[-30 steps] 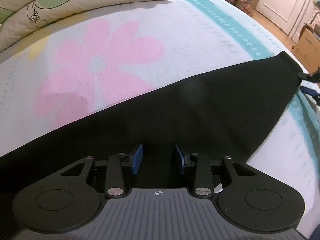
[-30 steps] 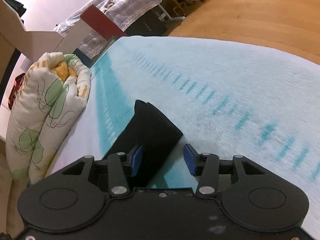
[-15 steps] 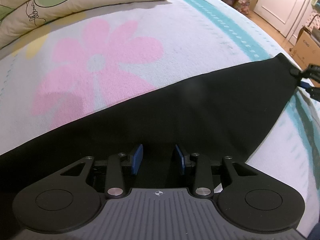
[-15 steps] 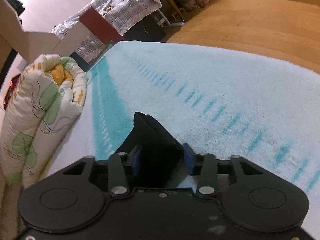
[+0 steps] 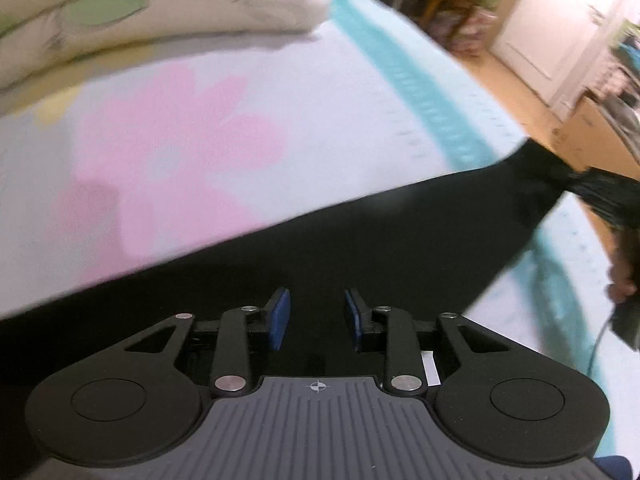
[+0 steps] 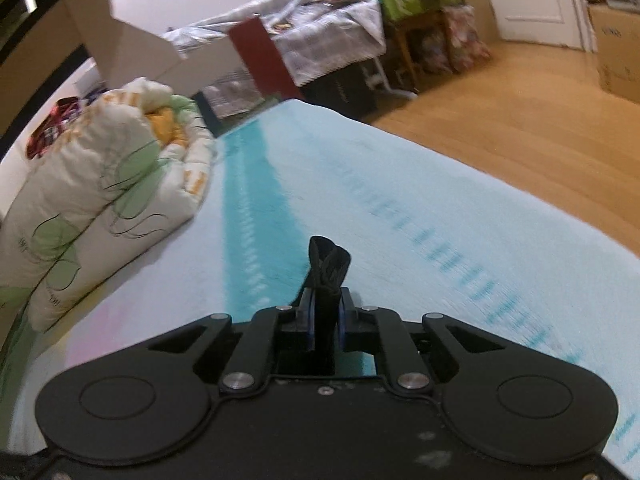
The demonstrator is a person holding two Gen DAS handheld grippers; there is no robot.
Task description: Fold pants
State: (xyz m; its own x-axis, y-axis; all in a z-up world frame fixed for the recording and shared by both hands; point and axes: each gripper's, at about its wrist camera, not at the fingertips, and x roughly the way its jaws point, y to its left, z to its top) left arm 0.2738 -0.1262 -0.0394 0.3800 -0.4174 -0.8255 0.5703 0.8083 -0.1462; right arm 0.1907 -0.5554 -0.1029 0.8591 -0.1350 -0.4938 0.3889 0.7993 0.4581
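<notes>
The black pants (image 5: 360, 236) lie spread across a pale blanket with a pink flower (image 5: 172, 136) on the bed. My left gripper (image 5: 316, 320) is open, its blue pads apart just above the black cloth, with nothing pinched. My right gripper (image 6: 325, 322) is shut on a corner of the pants (image 6: 329, 268), and the cloth sticks up between its pads. In the left wrist view the right gripper (image 5: 612, 196) holds the far right corner of the pants, lifted off the bed.
A rolled floral quilt (image 6: 100, 200) lies along the bed's far side, also in the left wrist view (image 5: 152, 4). The bed's teal-striped edge (image 6: 440, 240) drops to a wood floor (image 6: 540, 120). Cardboard boxes, a covered table and a door stand beyond.
My right gripper has closed on the pants corner and lifted it off the bed. My left gripper stayed open over the cloth while its view swung upward.
</notes>
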